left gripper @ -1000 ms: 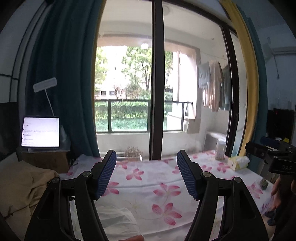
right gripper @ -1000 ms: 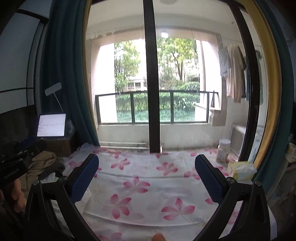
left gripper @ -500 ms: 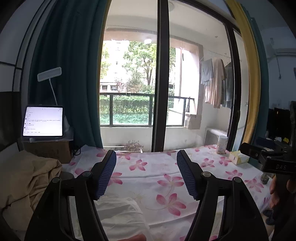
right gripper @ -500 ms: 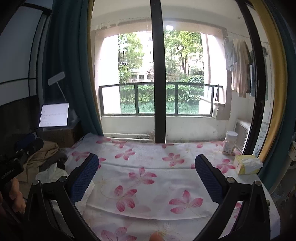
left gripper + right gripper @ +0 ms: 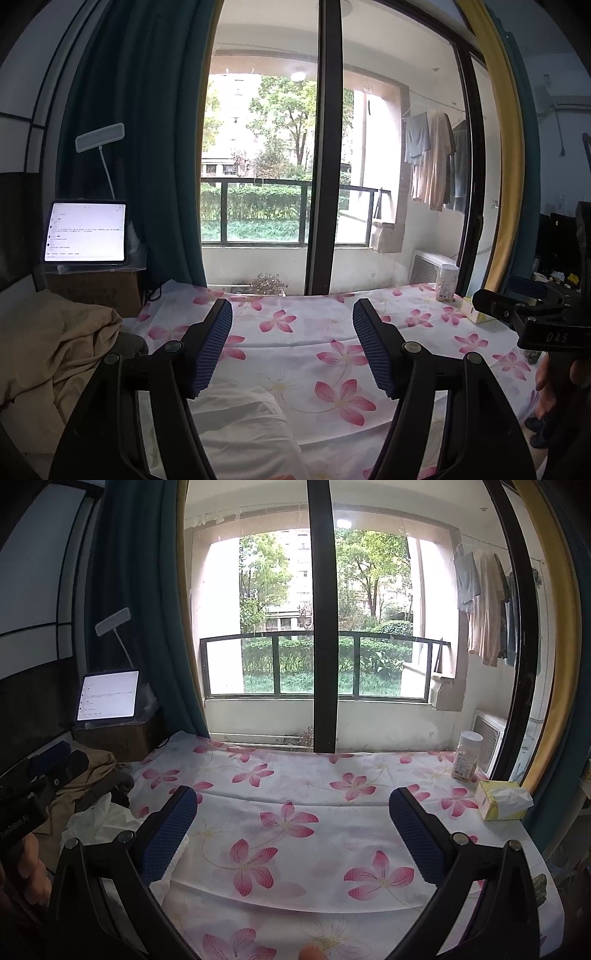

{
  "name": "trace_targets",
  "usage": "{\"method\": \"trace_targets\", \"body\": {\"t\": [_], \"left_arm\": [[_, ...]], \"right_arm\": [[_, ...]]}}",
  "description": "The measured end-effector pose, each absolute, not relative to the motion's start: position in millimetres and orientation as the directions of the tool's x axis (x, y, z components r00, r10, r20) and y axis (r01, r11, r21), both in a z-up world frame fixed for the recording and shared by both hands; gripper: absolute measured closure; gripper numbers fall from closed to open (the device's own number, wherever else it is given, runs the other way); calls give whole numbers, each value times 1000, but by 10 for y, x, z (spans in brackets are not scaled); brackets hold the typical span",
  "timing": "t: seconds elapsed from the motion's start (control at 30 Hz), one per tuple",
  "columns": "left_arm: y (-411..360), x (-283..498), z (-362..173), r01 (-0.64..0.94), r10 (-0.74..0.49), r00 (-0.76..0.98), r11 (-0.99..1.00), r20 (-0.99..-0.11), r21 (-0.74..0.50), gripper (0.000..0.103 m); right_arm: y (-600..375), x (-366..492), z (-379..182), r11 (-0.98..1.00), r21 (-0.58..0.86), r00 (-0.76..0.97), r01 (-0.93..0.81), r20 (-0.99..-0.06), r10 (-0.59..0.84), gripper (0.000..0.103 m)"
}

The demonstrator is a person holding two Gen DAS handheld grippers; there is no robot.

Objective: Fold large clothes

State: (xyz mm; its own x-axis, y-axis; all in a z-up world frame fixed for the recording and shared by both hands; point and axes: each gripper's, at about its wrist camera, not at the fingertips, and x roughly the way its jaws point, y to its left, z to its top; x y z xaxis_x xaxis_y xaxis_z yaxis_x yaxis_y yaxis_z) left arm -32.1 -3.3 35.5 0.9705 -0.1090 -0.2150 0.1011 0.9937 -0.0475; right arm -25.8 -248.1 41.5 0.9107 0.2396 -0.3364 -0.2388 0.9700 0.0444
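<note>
Under the left gripper (image 5: 291, 345) a white garment (image 5: 240, 424) – long axis unclear; both grippers' fingers wide, empty.

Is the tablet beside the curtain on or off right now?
On. The tablet stands upright with its screen lit white and dark lines of text on it; the right wrist view shows the same glow. The text is too small to read.

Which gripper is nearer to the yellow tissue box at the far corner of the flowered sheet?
Right. The right gripper has the tissue box just beyond its right finger. The left gripper is farther, with the right gripper between it and the box.
</note>
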Motion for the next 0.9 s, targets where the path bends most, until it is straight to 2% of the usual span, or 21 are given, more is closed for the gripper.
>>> {"method": "trace_targets", "body": {"t": [0.9], "left_arm": [[-127, -310, 299, 113, -119, 971, 993, -208, -39, 32]], "right_arm": [[-2457, -223, 336, 971, 36, 904, -236, -357, 233, 1]]}}
